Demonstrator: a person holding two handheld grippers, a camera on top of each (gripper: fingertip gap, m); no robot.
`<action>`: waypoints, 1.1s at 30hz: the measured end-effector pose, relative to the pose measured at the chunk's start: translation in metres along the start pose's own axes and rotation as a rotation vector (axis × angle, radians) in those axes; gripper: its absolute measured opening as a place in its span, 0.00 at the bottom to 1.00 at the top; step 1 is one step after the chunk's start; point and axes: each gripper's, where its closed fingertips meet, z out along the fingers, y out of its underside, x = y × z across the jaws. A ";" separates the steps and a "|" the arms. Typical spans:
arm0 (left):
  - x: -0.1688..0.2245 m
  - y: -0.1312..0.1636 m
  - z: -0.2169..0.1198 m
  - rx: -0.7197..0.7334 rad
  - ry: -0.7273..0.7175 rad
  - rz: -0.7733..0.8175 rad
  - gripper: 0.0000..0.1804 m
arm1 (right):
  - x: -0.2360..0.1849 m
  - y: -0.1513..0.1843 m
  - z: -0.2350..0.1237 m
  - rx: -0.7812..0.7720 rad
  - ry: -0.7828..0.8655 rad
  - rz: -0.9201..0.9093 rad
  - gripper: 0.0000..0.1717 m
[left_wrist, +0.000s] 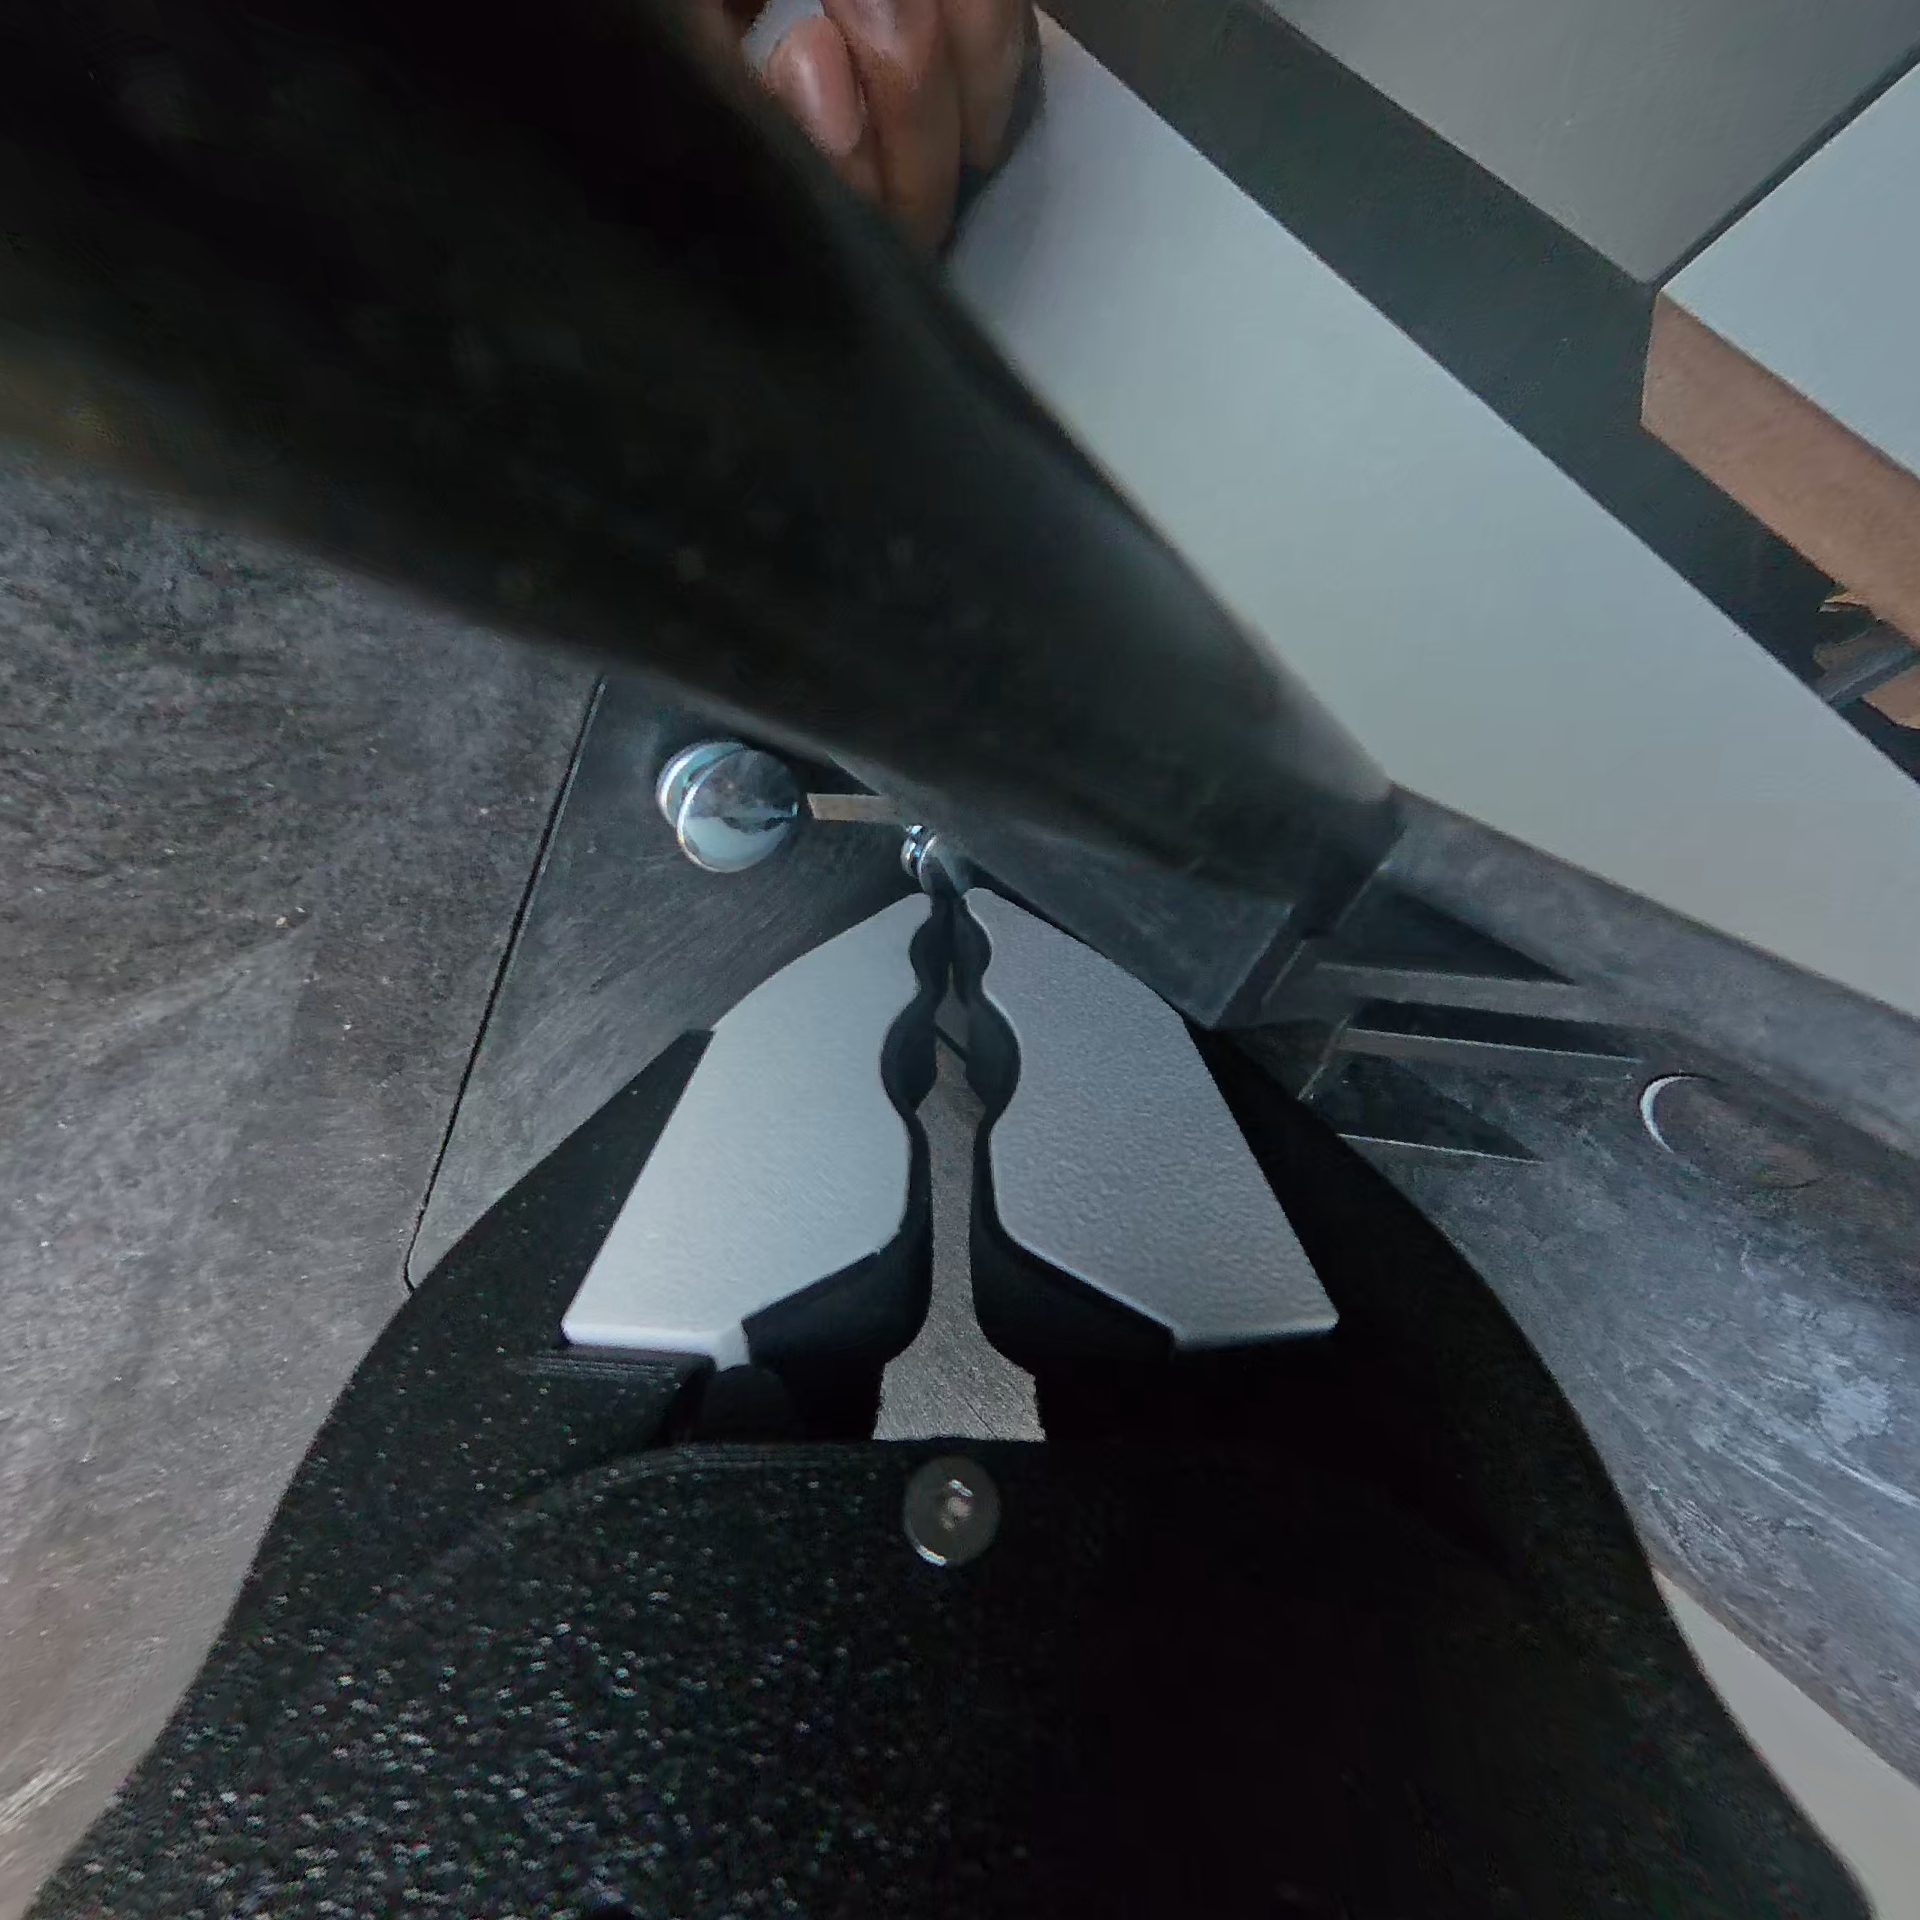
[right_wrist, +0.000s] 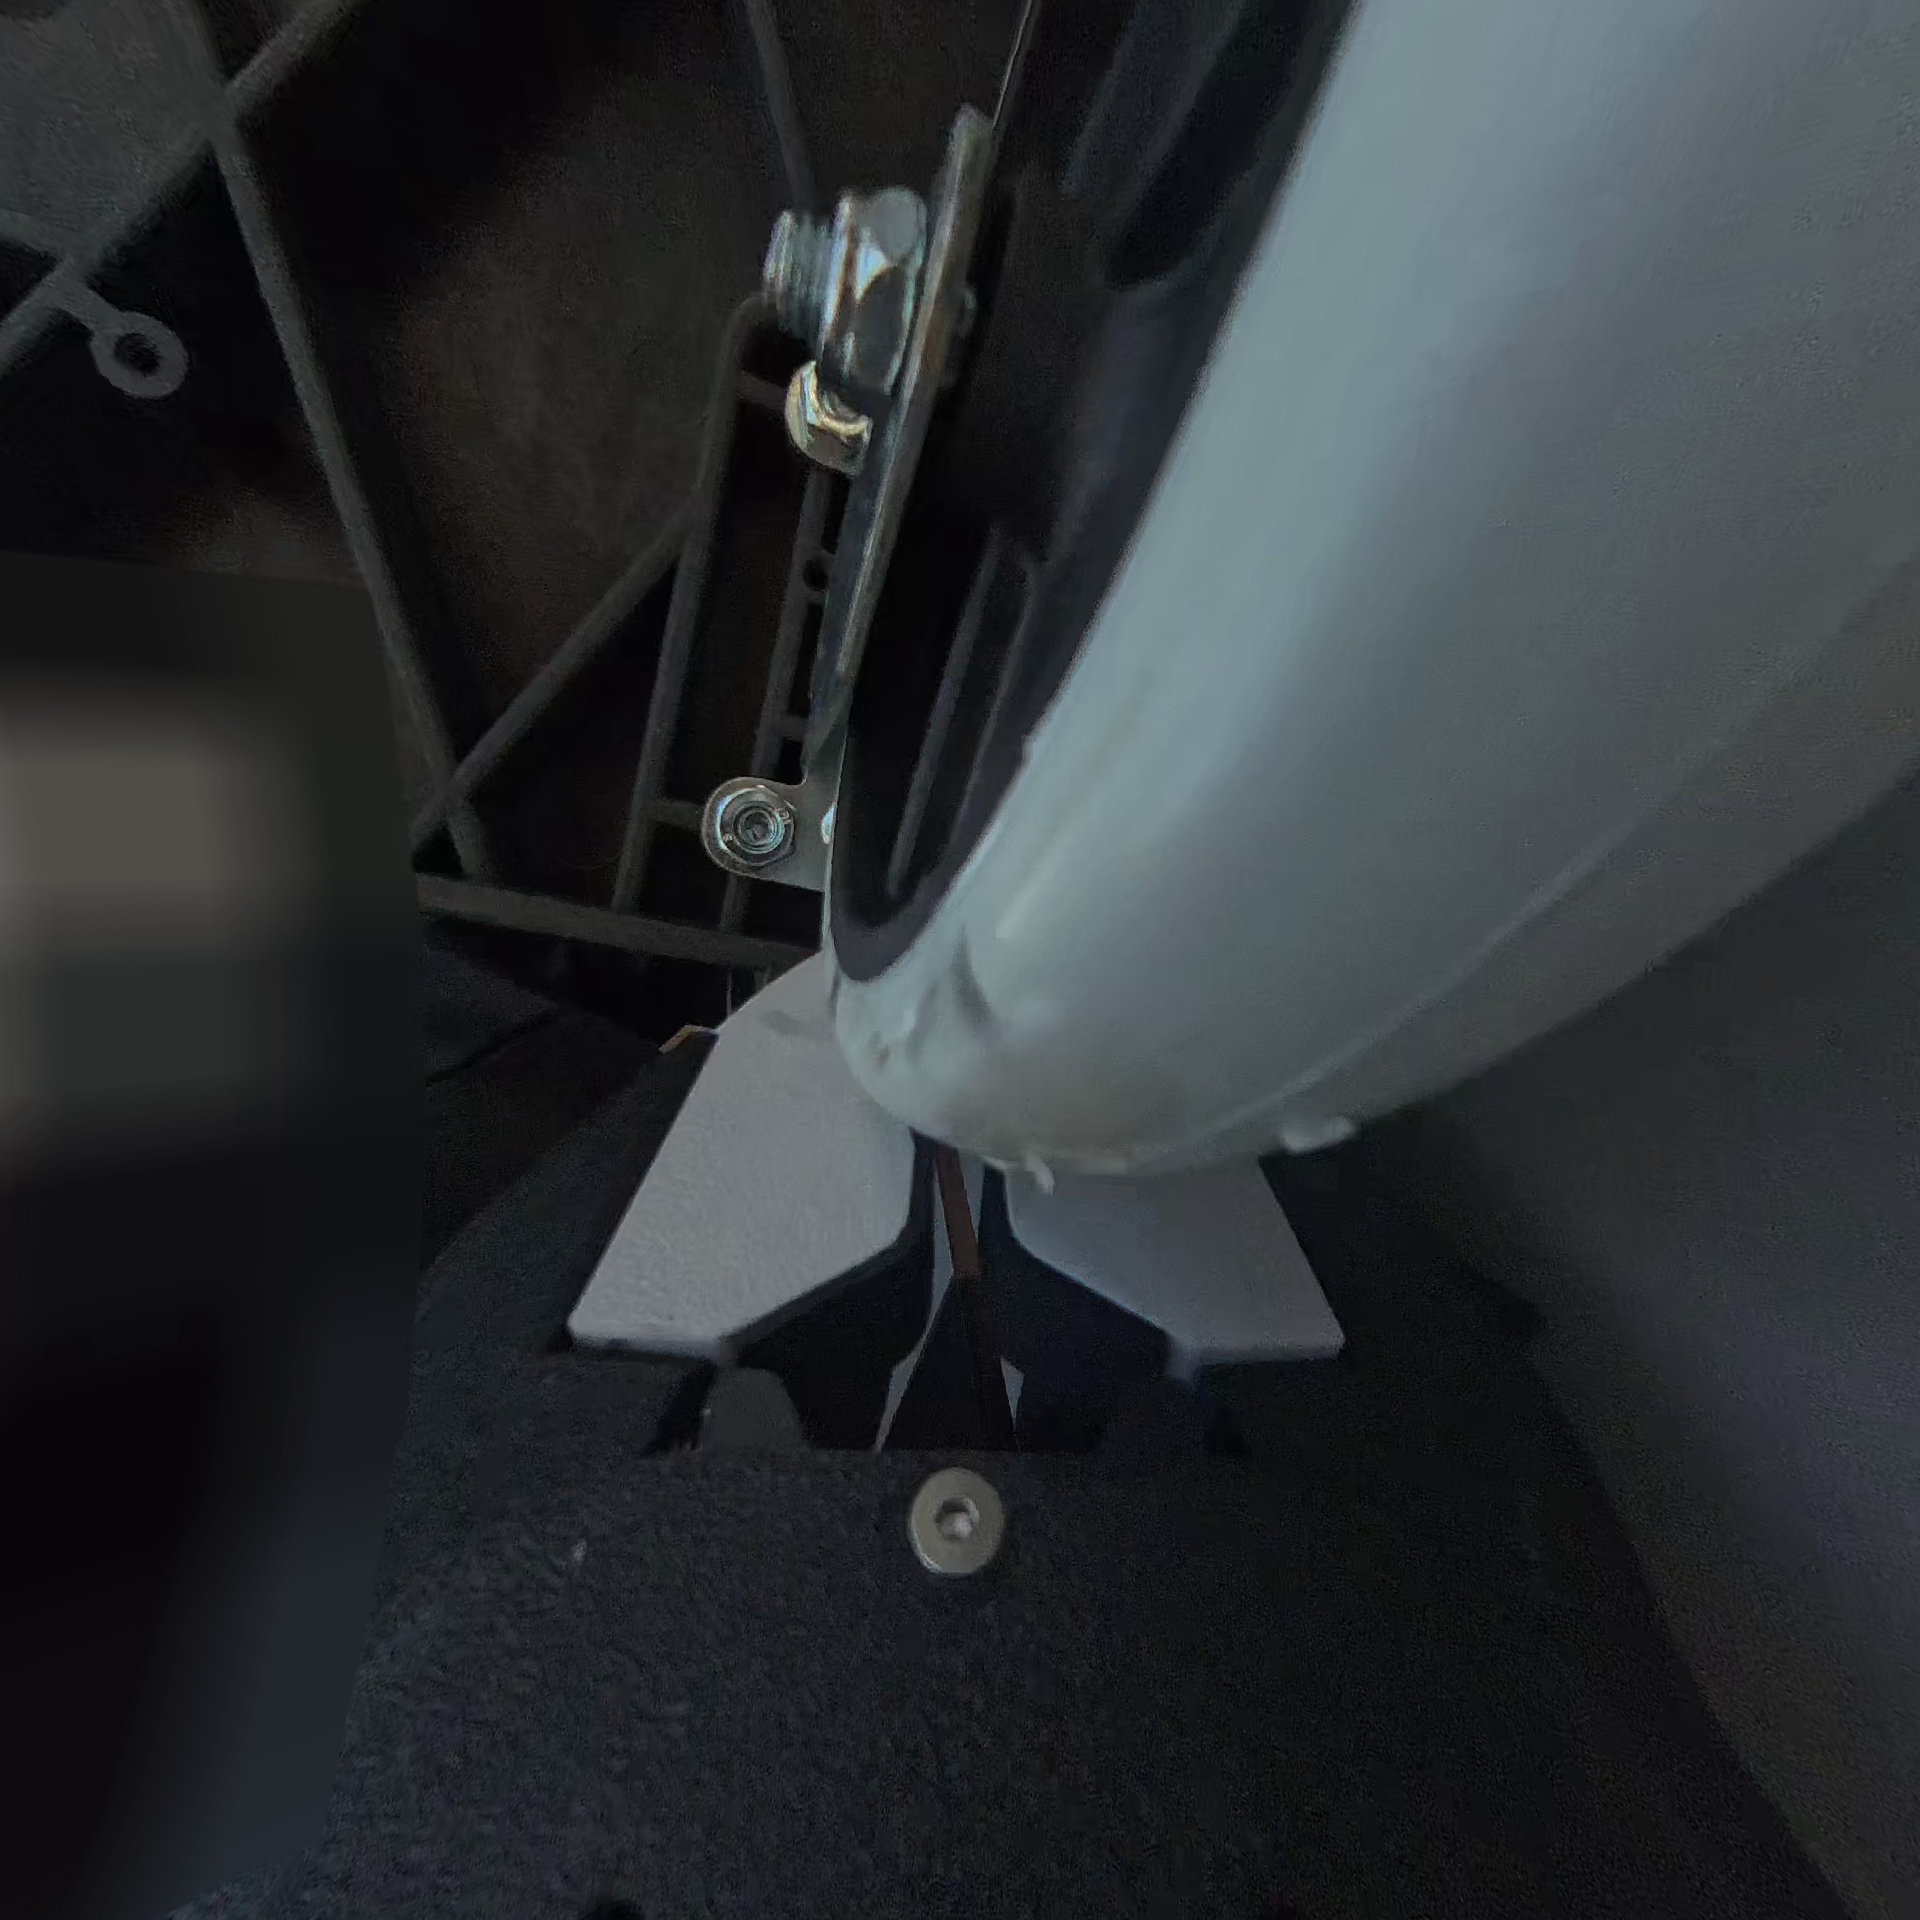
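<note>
bolt head (left_wrist: 717, 805): shiny silver | plate (left_wrist: 623, 935): dull black | floor (left_wrist: 208, 831): mottled grey | curved shell (right_wrist: 1455, 623): pale grey | ribbed frame (right_wrist: 623, 675): black

Your left gripper (left_wrist: 943, 914) has its wavy black fingers (left_wrist: 906, 1039) pressed together at the tips; your right gripper's fingertips are hidden.

Left hand-held gripper (left_wrist: 940, 904): tips just below a small bolt (left_wrist: 920, 850), a bigger bolt head (left_wrist: 717, 805) up-left on the plate (left_wrist: 623, 935), thick bar (left_wrist: 727, 468) crossing above. Right hand-held gripper (right_wrist: 951, 1153): tips under a curved shell (right_wrist: 1351, 727), bracket (right_wrist: 883, 520) with nut (right_wrist: 873, 281) ahead-left.
</note>
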 end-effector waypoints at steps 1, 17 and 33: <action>0.000 0.000 0.000 0.000 0.000 0.000 0.00 | 0.002 0.000 -0.001 0.005 0.019 -0.008 0.00; 0.000 0.000 0.000 0.003 0.001 -0.004 0.00 | 0.000 0.014 -0.009 -0.163 0.429 -1.011 0.00; 0.000 0.000 0.000 0.006 0.000 -0.004 0.00 | 0.012 0.004 0.001 -0.293 0.703 -1.898 0.02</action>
